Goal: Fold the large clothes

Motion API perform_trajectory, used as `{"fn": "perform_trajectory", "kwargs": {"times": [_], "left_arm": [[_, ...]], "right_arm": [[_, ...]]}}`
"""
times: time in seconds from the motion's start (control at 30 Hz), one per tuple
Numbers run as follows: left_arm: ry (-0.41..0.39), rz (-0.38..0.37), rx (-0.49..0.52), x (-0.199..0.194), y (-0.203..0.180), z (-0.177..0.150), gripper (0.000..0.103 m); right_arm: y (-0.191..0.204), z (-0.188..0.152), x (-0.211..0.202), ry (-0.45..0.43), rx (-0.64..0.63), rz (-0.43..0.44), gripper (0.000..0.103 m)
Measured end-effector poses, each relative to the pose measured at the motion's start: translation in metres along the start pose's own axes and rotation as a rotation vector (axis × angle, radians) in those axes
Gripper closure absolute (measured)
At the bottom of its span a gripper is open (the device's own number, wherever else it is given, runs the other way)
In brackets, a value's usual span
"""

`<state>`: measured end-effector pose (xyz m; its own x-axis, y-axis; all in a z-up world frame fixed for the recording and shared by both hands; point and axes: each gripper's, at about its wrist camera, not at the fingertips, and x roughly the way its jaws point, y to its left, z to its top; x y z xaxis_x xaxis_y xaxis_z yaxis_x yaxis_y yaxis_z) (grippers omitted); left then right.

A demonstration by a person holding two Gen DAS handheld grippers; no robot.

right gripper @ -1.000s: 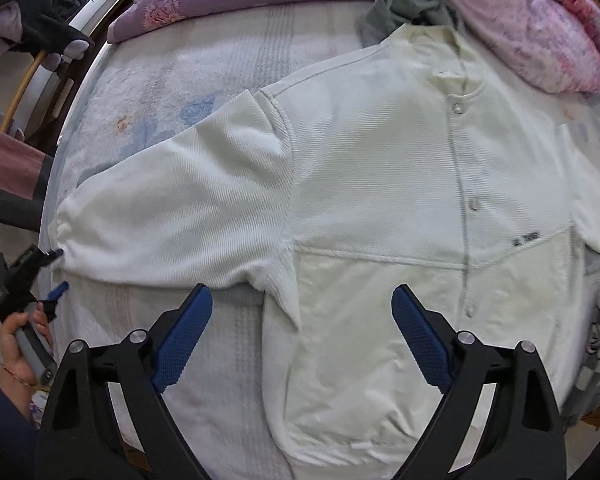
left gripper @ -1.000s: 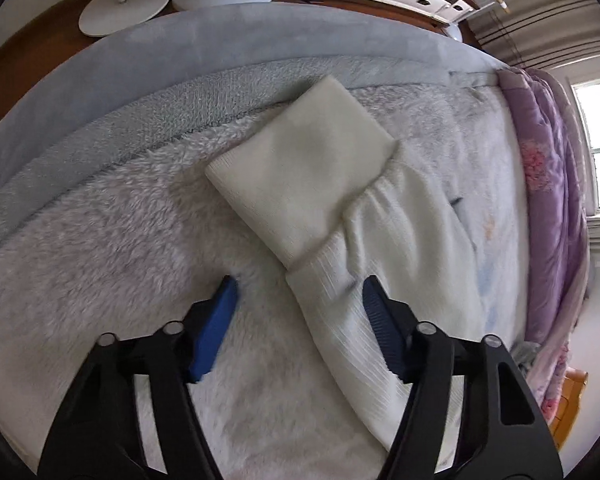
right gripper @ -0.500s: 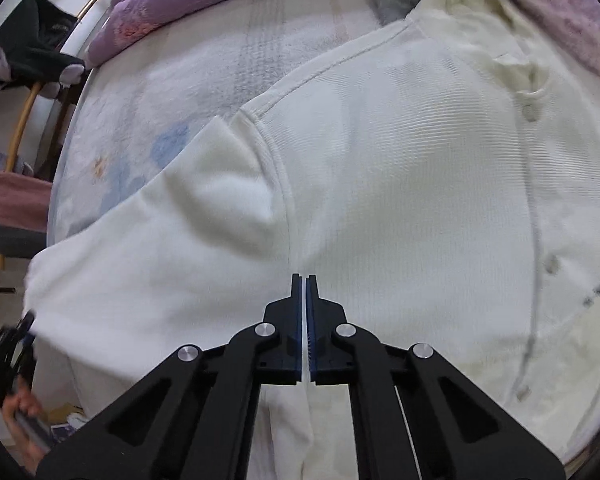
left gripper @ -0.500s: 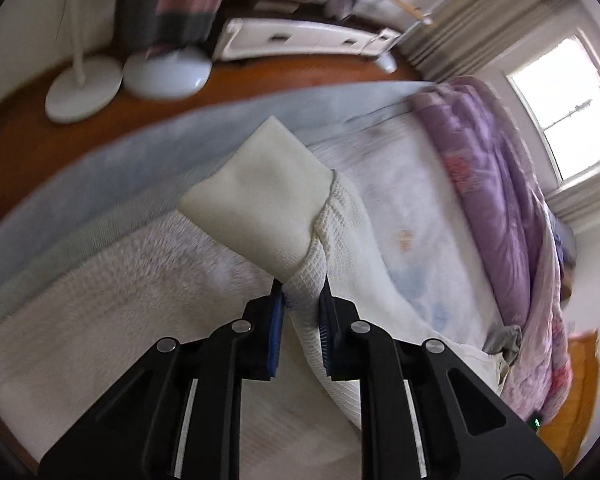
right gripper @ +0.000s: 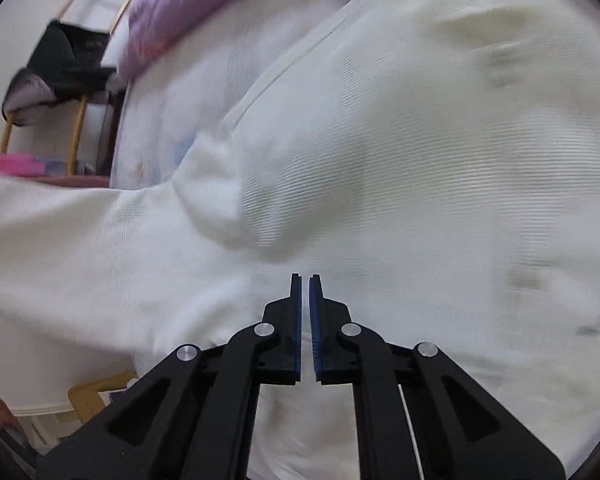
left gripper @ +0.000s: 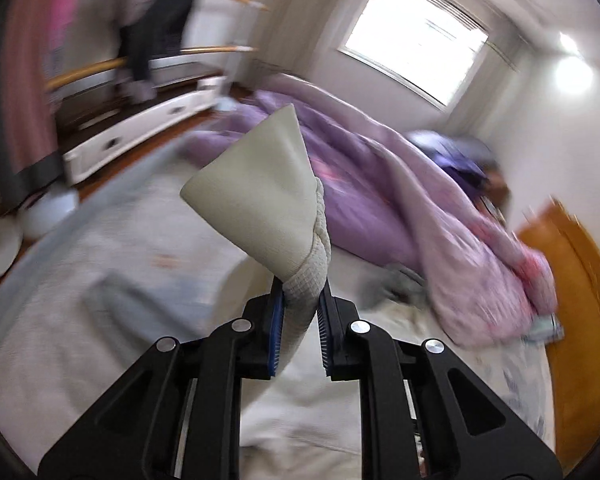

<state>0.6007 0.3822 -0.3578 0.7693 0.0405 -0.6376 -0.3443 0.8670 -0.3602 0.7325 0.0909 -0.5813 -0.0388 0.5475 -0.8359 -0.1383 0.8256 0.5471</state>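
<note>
The cream-white ribbed knit cardigan (right gripper: 400, 160) lies spread over the pale fleecy bed cover (left gripper: 60, 280), short of the crumpled purple quilt (left gripper: 380, 184) along the bed's far edge. The left gripper (left gripper: 300, 300) pinches its sleeve just behind the smooth cuff (left gripper: 256, 196), lifted off the bed. The right gripper (right gripper: 305, 292) has its 2 fingers nearly pressed together over the body near the armpit; whether they hold cloth, I cannot tell. Soft, light and floppy, it should drape from any hold, so seams and cuffs look the firmest grips.

Bright window (left gripper: 416, 36) above bed (left gripper: 80, 288), wooden floor (left gripper: 580, 300)
</note>
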Motion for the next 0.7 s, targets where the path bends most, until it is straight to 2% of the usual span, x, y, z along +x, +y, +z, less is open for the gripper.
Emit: {"fn": "perform_trajectory", "kwargs": {"times": [0.13,0.23,0.3,0.43,0.53,0.63,0.7], "left_arm": [[0.091,-0.091,0.06,0.061,-0.113,-0.044,0.088],[0.155,-0.104,0.093,0.107,-0.177,-0.087,0.088],[0.227,-0.083,0.122,0.144,-0.216,-0.125,0.088],[0.352,-0.063,0.169,0.191,-0.263,-0.188,0.088],[0.454,-0.056,0.212,0.218,-0.289,-0.24,0.088],[0.522,-0.04,0.286,0.238,-0.309,-0.28,0.088],[0.559,-0.031,0.3,0.249,-0.319,-0.299,0.088]], "right_arm": [[-0.094,-0.011,-0.093,-0.093,0.041,-0.12,0.097],[-0.172,-0.016,-0.159,-0.162,0.118,-0.205,0.097],[-0.222,-0.023,-0.192,-0.195,0.188,-0.253,0.097],[-0.334,-0.045,-0.262,-0.288,0.437,-0.326,0.097],[-0.393,-0.059,-0.291,-0.324,0.617,-0.335,0.096],[-0.452,-0.078,-0.314,-0.35,0.771,-0.311,0.088],[-0.475,-0.086,-0.322,-0.363,0.827,-0.317,0.08]]}}
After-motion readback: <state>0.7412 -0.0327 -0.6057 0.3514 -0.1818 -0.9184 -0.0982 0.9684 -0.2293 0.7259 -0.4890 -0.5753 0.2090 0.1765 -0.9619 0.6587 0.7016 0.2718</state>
